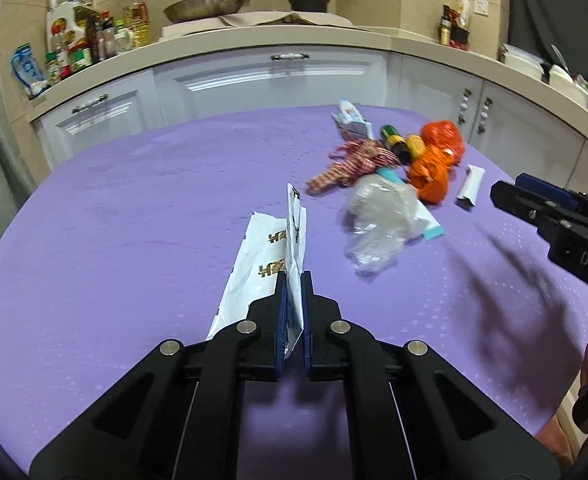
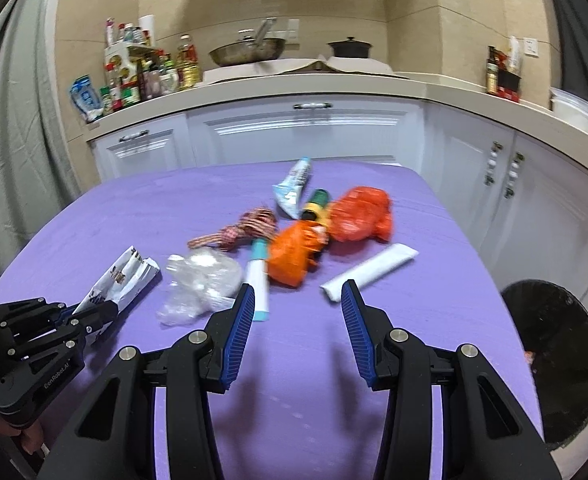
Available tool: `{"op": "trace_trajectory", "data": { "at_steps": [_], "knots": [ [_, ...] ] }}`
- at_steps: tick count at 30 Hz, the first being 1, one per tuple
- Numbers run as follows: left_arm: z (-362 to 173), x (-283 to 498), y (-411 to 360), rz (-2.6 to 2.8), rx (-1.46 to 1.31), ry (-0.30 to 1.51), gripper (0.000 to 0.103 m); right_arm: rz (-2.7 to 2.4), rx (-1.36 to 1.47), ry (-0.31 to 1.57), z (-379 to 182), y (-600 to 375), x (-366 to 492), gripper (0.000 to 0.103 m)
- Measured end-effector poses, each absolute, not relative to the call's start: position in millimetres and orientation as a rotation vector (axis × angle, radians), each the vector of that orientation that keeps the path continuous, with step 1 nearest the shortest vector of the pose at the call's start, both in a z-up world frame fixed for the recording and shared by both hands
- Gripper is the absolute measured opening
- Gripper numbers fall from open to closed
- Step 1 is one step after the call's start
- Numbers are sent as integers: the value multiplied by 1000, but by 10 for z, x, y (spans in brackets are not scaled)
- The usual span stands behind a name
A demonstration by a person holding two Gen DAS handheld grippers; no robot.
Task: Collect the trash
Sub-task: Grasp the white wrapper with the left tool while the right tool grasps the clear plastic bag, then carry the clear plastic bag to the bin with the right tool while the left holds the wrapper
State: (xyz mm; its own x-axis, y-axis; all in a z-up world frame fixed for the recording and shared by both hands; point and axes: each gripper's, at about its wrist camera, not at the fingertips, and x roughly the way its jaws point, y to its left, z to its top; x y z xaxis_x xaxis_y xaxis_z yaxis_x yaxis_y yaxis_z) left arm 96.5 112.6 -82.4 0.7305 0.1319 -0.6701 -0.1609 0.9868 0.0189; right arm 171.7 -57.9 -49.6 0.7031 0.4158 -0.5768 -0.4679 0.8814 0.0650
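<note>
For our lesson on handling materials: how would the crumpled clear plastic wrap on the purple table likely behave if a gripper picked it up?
The clear plastic wrap looks thin and crumpled, so probably floppy and very light. Its glossy film may slip between the fingers. It would likely crush, not break.

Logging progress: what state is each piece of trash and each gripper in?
White wrapper: pinched, edge up.
Left gripper: jaws shut on the wrapper.
Right gripper: jaws open, empty.
Clear plastic bag: crumpled, on the cloth.
Orange bags: bunched, lying.
White tube: lying flat.

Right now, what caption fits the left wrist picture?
Left gripper shut on white printed wrapper, trash pile beyond on purple tablecloth.
</note>
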Motion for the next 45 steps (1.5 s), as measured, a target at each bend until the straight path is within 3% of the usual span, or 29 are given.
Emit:
{"op": "trace_trajectory", "data": {
  "at_steps": [19,24,30,45],
  "knots": [
    [-733,708,2067,366,-136,700,6,618,-173,689,-602,238,1817,45],
    [-742,710,2134,369,-153,699,6,614,-183,712,-635,251,1822,26],
    [-759,722,2144,363,-164,701,6,622,-211,703,-623,276,1768,16],
    [-613,629,2007,342,-174,652,6,603,-188,633,-420,-6,1586,14]
  ]
}}
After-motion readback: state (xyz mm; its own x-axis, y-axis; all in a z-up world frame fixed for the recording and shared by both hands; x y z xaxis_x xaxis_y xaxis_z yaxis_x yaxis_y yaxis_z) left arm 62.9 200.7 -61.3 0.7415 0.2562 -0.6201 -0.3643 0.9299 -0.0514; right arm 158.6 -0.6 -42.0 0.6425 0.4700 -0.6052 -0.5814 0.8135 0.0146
